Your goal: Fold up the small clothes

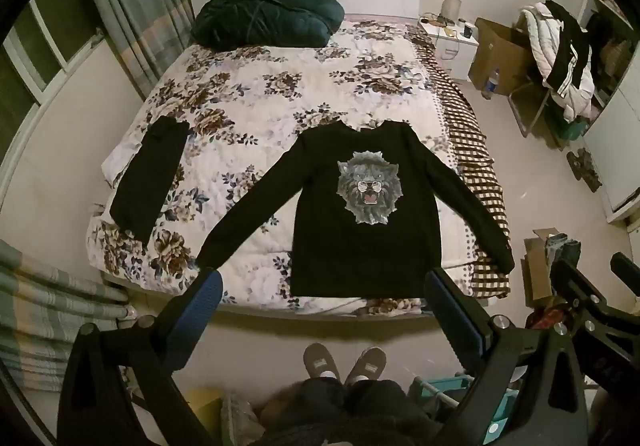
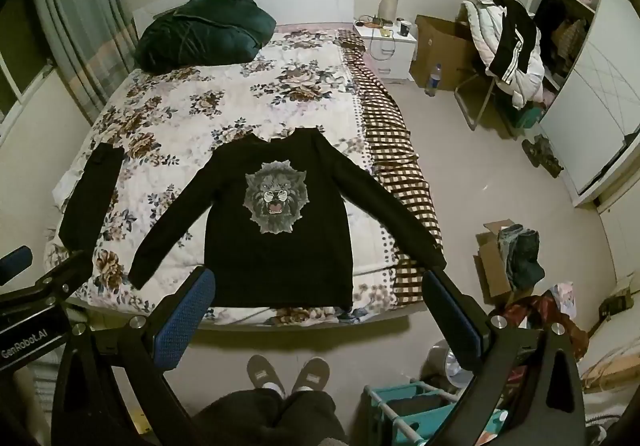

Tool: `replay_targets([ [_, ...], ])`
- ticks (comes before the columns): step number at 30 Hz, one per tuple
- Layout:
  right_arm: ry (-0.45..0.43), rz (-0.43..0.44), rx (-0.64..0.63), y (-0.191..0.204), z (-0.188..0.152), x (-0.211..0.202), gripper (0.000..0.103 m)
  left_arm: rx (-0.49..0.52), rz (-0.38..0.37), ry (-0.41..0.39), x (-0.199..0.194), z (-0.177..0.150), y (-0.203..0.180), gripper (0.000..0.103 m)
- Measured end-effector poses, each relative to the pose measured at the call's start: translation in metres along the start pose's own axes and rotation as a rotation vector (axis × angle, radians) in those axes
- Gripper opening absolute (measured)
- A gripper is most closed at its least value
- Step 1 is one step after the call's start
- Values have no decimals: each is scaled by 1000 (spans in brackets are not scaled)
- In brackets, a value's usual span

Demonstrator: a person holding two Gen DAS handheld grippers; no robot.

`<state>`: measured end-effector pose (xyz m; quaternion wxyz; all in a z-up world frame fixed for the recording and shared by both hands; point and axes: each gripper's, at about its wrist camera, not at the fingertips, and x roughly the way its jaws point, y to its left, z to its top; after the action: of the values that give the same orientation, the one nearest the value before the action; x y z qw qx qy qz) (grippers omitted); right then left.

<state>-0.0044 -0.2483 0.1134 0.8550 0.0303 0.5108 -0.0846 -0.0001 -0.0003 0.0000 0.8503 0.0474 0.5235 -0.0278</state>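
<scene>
You are holding both grippers above the floor just off the foot edge of the bed [image 1: 280, 125], tilted down toward it. Your left gripper [image 1: 324, 314] is standing with its jaws spread wide, nothing between them, and your right gripper [image 2: 320, 310] is doing the same. The black sweatshirt [image 1: 360, 213] with the lion print is lying flat and face up near the foot edge, sleeves splayed outward. A folded black garment [image 1: 150, 181] is resting along the bed's left edge, well apart from it.
</scene>
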Motion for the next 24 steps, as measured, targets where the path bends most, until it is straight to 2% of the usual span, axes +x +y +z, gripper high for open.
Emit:
replay_targets([
  [24, 4, 3, 4, -2, 5, -1, 103, -8, -6, -4, 0, 0, 0, 103],
])
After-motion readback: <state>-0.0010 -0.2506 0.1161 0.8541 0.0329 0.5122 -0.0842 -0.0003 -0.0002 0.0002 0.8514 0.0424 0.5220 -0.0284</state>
